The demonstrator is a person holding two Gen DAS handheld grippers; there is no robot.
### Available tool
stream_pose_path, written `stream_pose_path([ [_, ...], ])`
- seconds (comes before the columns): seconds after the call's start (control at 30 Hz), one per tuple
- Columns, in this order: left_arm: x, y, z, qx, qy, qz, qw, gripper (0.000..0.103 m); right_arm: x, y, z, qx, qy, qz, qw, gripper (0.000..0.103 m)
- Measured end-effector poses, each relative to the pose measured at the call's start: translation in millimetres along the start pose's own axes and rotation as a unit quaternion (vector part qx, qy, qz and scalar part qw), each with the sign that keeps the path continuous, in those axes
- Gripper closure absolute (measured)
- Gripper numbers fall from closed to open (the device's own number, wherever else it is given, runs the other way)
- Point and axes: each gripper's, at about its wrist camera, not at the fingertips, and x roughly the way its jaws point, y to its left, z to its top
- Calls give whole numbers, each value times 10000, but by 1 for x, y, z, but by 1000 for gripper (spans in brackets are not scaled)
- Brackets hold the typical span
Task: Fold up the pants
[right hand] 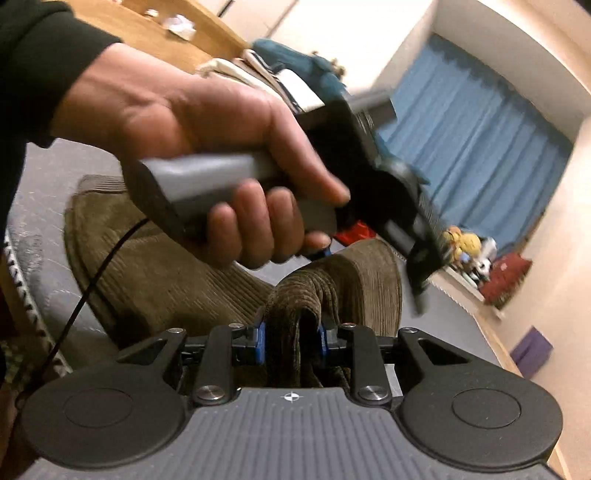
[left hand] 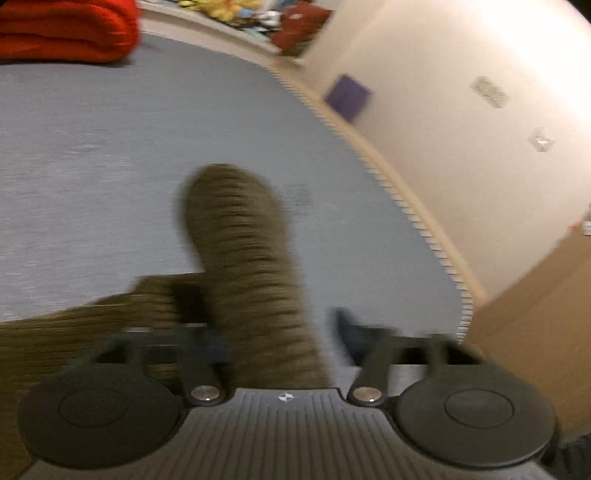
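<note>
Brown corduroy pants [left hand: 240, 240] lie on a grey-blue mattress [left hand: 110, 147]. One leg runs up from between the fingers of my left gripper [left hand: 277, 339]. That view is blurred, but the fabric fills the gap, so it looks shut on the pants. In the right wrist view my right gripper [right hand: 291, 339] is shut on a bunched fold of the pants [right hand: 147, 266], with its blue pads [right hand: 260, 339] pressing both sides. Just ahead, a hand [right hand: 184, 110] holds the left gripper's grey handle [right hand: 207, 173] above the lifted fold.
A red folded blanket [left hand: 66, 29] sits at the mattress's far left. The mattress edge [left hand: 406, 206] curves along the right, with floor and a purple box [left hand: 347, 96] beyond. Blue curtains [right hand: 480, 140], plush toys [right hand: 465, 243] and a clothes pile [right hand: 280, 74] are farther off. A black cable [right hand: 92, 280] crosses the pants.
</note>
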Motion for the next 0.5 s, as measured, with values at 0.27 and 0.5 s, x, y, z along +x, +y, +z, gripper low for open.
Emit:
stream_pose_path([
  [0.27,-62,50,-7,114,-346,405,9985,84,-3,-3,36,700,-733,917,9906,66],
  [0.5,-150,145,-28,-512,-486,1197,9903,84,-1,-50,54,2171,-1824,1553,9463,38],
])
